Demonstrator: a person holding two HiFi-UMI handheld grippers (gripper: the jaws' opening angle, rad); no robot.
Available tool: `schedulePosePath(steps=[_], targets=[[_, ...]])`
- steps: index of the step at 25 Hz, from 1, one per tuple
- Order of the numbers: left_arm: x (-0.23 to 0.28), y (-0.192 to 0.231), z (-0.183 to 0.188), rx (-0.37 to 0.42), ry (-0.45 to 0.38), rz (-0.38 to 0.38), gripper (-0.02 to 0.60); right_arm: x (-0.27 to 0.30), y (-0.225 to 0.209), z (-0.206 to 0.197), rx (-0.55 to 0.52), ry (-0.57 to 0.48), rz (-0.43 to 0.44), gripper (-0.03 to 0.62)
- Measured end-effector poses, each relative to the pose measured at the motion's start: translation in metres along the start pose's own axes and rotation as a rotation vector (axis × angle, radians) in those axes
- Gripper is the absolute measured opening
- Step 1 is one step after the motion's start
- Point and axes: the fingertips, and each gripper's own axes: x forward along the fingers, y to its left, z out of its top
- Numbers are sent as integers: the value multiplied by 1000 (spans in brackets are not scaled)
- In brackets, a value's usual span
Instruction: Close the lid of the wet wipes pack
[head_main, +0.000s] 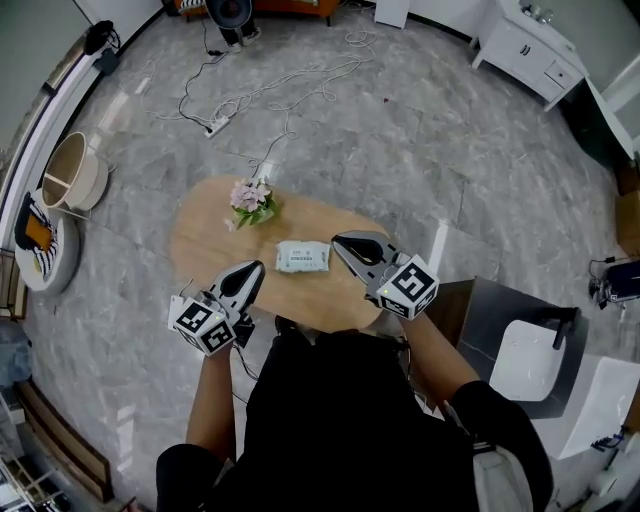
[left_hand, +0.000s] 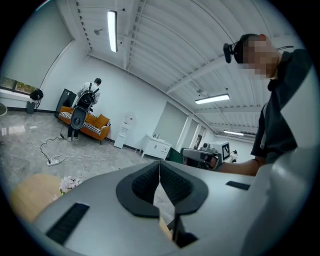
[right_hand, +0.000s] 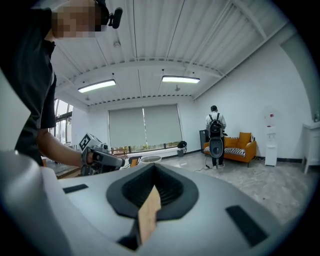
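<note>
Right now the wet wipes pack (head_main: 302, 257) lies flat on the table (head_main: 200, 240). You hold the left gripper (head_main: 250, 273) just left of the pack and the right gripper (head_main: 346, 244) just right of it. Both have their jaws pressed together with nothing between them, likely so a blunt tip can push the lid down.

1. The person wears a black top (head_main: 340, 420) with short sleeves (head_main: 482, 408) that leave the forearms bare.
2. A small black camera (left_hand: 229, 50) is mounted at the head.
3. The left gripper (head_main: 254, 269) has a smooth, rounded, light-grey shell that tapers to a point.
4. Black ribbed pads (left_hand: 143, 183) line its jaws inside a black collar.
5. Dark rectangular slots (left_hand: 70, 221) are set into the shell's grey face.
6. The right gripper (head_main: 341, 243) is the same make, with a grey shell and black jaw lining.
7. The left cube (head_main: 203, 325) and right cube (head_main: 411, 287) are white and carry black square markers.
</note>
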Motion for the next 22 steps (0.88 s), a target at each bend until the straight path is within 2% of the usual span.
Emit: schedulePosePath(steps=[15,22], targets=[[-29,-24,11,9,-51,34,17,-30,17,10,25,-71,94,11],[-65,-29,-1,-11,-63,19,17,-39,42,17,28,-102,69,11]])
